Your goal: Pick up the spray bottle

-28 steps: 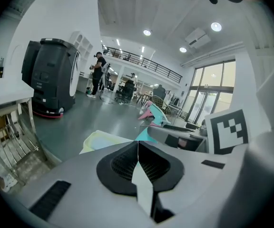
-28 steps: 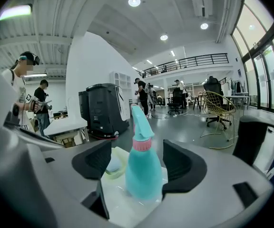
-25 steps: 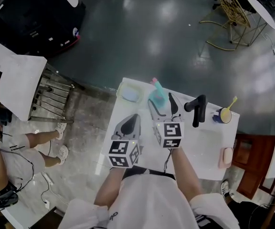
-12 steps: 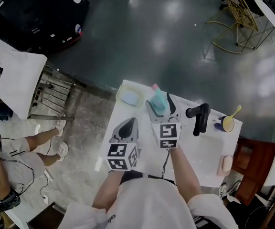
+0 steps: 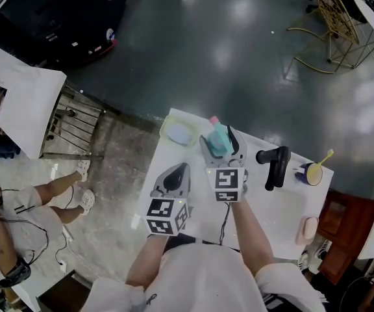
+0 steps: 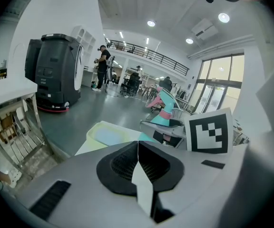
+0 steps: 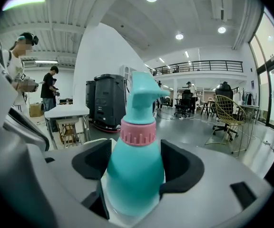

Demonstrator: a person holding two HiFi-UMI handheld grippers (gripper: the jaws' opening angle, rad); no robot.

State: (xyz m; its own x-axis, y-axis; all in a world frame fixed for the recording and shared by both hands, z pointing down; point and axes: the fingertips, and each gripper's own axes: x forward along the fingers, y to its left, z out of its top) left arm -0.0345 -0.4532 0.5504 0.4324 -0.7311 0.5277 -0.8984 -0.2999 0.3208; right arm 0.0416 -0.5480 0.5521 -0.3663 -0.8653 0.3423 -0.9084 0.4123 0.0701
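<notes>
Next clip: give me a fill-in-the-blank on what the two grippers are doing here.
The right gripper grips the spray bottle below its ___ collar.
The left gripper has its jaws ___, with nothing between them.
In the head view, the yellow-green tray lies to the bottle's ___.
Missing words: pink; shut; left.

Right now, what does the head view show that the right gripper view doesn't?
Head view only: the left gripper, a black handheld tool and a pink bar on the white table. Right gripper view only: both pads against the spray bottle, its pink collar, people standing at the left. Both: that teal bottle between the jaws of the right gripper.
</notes>
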